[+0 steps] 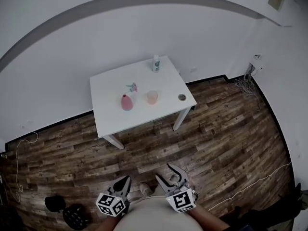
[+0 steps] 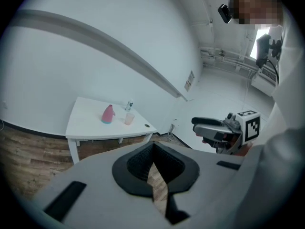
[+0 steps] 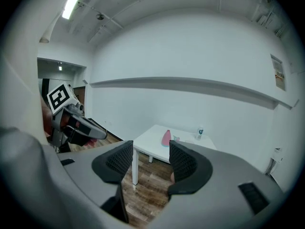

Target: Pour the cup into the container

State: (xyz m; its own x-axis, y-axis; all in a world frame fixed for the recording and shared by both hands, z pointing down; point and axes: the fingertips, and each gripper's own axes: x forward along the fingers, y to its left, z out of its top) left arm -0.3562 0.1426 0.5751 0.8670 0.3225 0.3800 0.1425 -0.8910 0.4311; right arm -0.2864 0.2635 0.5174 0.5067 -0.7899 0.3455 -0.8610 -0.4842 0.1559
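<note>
Peach-tinted and upright, the cup [image 1: 152, 97] stands on the white desk [image 1: 110, 119], just at 3 o'clock of the pink container [image 1: 127, 102]. Both lie well apart from the grippers, toward 12 o'clock in the head view. The right gripper [image 1: 162, 171], jaws apart and empty, sits almost straight below the cup and looks the nearer. The left gripper [image 1: 126, 179] is clenched on nothing. The cup's contents are too small to tell.

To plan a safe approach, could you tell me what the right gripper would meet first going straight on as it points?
The way looks free nearby. Beyond the right gripper's open fingers, it would probably meet the white table's near leg, or the wooden floor before it; depth is unclear.
</note>
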